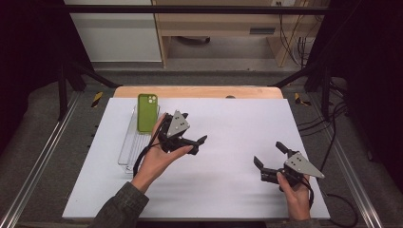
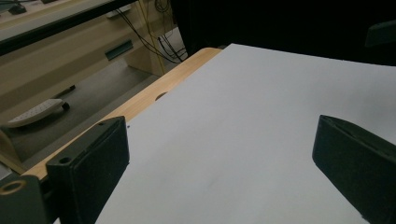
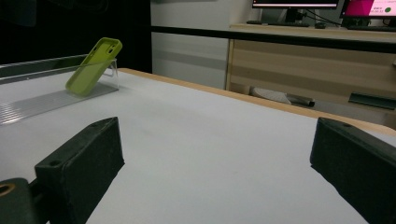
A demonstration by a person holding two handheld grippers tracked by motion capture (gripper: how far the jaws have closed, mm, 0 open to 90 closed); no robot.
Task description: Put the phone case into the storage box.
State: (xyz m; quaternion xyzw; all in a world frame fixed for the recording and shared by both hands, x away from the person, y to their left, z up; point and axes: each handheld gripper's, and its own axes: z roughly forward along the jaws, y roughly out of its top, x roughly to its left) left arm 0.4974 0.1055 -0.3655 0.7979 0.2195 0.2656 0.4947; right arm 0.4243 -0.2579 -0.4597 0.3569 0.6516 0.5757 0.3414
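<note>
Green phone (image 1: 147,112), leaning tilted in clear tray (image 1: 129,142)

Lighting even and soft from overhead; white surface (image 1: 228,142) bright, no glare. Surroundings beyond the surface dark, near black at the sides. Shadows under both hands faint. High view soft, low detail. Fingers (image 3: 79,163) blurred in both gripper views; green phone (image 3: 92,65) fairly sharp.

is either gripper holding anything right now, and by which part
Nothing is held: the left gripper and right gripper are both open, apart from the green phone.
</note>
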